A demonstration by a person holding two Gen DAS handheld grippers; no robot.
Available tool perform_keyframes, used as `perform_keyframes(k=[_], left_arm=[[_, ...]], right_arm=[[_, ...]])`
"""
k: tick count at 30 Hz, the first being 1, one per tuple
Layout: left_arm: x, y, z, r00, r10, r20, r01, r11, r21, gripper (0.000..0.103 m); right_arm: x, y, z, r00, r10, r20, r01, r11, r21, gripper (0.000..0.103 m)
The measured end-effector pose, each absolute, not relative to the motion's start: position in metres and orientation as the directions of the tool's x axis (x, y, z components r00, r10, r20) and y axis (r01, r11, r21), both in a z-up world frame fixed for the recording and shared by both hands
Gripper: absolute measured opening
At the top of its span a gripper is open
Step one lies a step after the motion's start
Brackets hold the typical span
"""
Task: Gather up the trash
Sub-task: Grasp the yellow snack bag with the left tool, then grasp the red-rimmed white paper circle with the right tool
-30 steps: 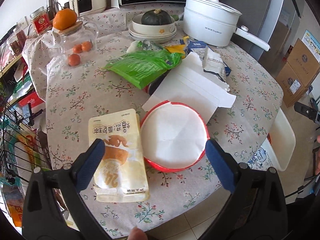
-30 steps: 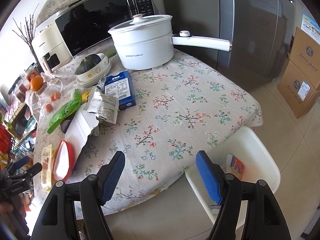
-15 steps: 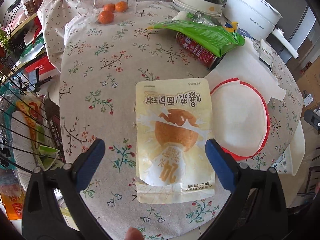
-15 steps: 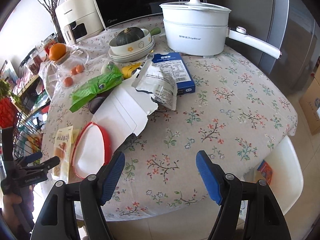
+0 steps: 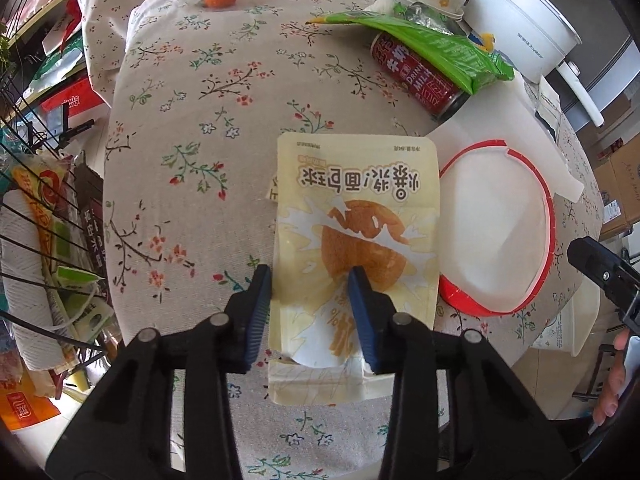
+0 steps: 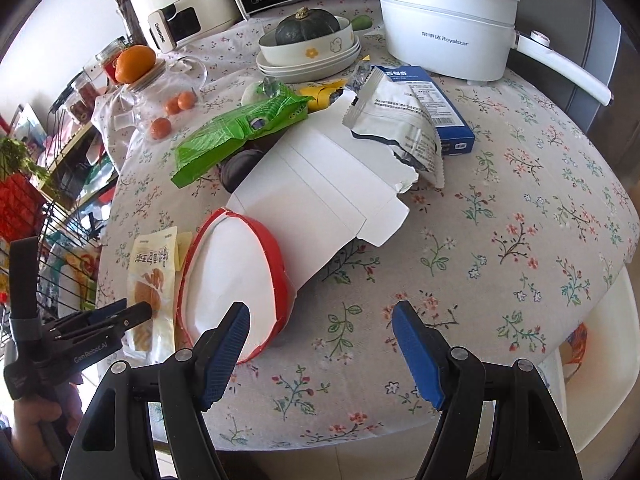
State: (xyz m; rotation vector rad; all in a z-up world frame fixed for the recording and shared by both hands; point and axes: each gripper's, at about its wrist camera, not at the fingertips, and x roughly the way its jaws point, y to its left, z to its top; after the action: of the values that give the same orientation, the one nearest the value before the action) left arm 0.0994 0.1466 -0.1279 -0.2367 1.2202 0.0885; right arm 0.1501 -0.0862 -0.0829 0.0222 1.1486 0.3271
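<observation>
A yellow snack pouch (image 5: 356, 216) lies flat on the floral tablecloth; it also shows in the right wrist view (image 6: 154, 276). My left gripper (image 5: 310, 300) straddles the pouch's near left part, its jaws half closed and the pouch buckling between them. Beside the pouch lies a red-rimmed white lid (image 5: 496, 224), also in the right wrist view (image 6: 232, 276), with white cardboard (image 6: 320, 192), a green wrapper (image 6: 236, 128), a silver packet (image 6: 400, 128) and a red can (image 5: 420, 76) behind. My right gripper (image 6: 320, 328) is open and empty above the table's near edge.
A white electric pot (image 6: 444, 24), stacked bowls with a squash (image 6: 308, 44), a blue box (image 6: 436, 104), a glass jar with oranges (image 6: 160, 92) and a microwave stand at the back. A wire rack (image 5: 36, 220) is on the left. A white bin (image 6: 592, 344) stands low on the right.
My left gripper has come down onto the yellow pouch and its jaws have narrowed around it. My right gripper has moved closer over the table, toward the red-rimmed lid.
</observation>
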Motion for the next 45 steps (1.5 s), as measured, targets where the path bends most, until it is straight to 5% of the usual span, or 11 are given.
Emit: perform_keyframes(k=[5, 6, 7, 20, 45], left_arm=[[0.099, 0.147, -0.129, 0.348, -0.039, -0.937, -0.184, 0.977, -0.109, 0.036], [0.099, 0.145, -0.13, 0.347, -0.043, -0.937, -0.176, 0.978, -0.11, 0.012], [0.099, 0.144, -0.13, 0.347, -0.048, -0.937, -0.174, 0.978, -0.114, 0.008], [0.09, 0.154, -0.107, 0.414, -0.035, -0.91, -0.189, 0.974, -0.124, 0.005], [0.072, 0.13, -0.054, 0.554, -0.096, -0.827, -0.116, 0.975, -0.191, 0.004]], right_arm=[[0.152, -0.073, -0.096, 0.338, 0.272, -0.901, -0.244, 0.95, 0.195, 0.074], [0.152, -0.07, -0.098, 0.336, 0.272, -0.902, -0.246, 0.95, 0.195, 0.074], [0.152, -0.068, -0.099, 0.336, 0.27, -0.903, -0.247, 0.95, 0.192, 0.072], [0.157, -0.063, -0.106, 0.278, 0.325, -0.904, -0.263, 0.931, 0.254, 0.006], [0.148, -0.145, -0.053, 0.374, 0.34, -0.863, -0.197, 0.938, 0.285, 0.004]])
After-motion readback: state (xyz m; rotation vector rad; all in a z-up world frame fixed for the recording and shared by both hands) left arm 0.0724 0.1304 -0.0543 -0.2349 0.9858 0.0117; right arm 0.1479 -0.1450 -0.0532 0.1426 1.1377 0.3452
